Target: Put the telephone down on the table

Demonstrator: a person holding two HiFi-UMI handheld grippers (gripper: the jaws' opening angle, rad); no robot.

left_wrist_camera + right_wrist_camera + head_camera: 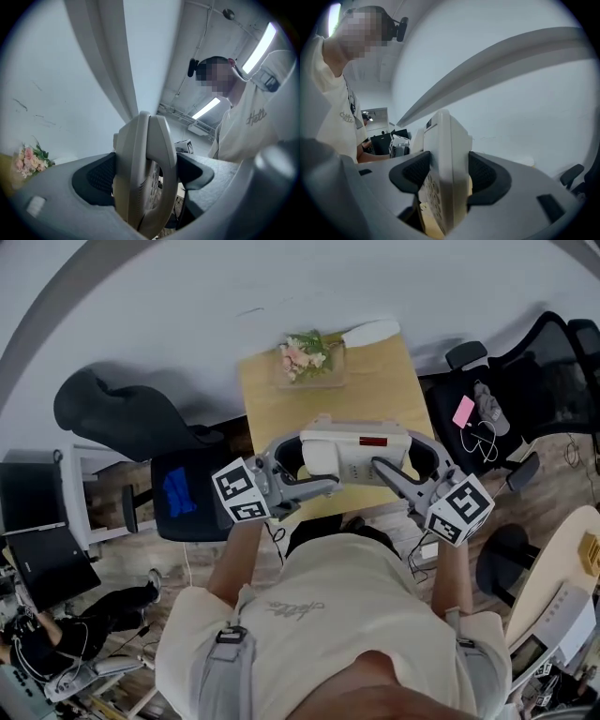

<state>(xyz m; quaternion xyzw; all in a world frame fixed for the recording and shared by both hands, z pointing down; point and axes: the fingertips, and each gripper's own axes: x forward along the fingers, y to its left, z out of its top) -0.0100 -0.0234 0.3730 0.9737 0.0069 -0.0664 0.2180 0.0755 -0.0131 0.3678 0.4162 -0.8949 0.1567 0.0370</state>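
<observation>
The head view alone shows the whole arrangement: the cream telephone (352, 454) is held over the near end of the wooden table (281, 409), with the left gripper (292, 472) at its left end, the right gripper (410, 465) at its right end, and a flower bunch (305, 354) at the table's far edge. Whether the telephone touches the tabletop cannot be told there. The left gripper view adds that its jaws are closed onto the handset and body together, dark pads (96, 180) pressing both sides. The right gripper view shows its jaws clamped narrowly on the body's edge, with the keypad facing left.
</observation>
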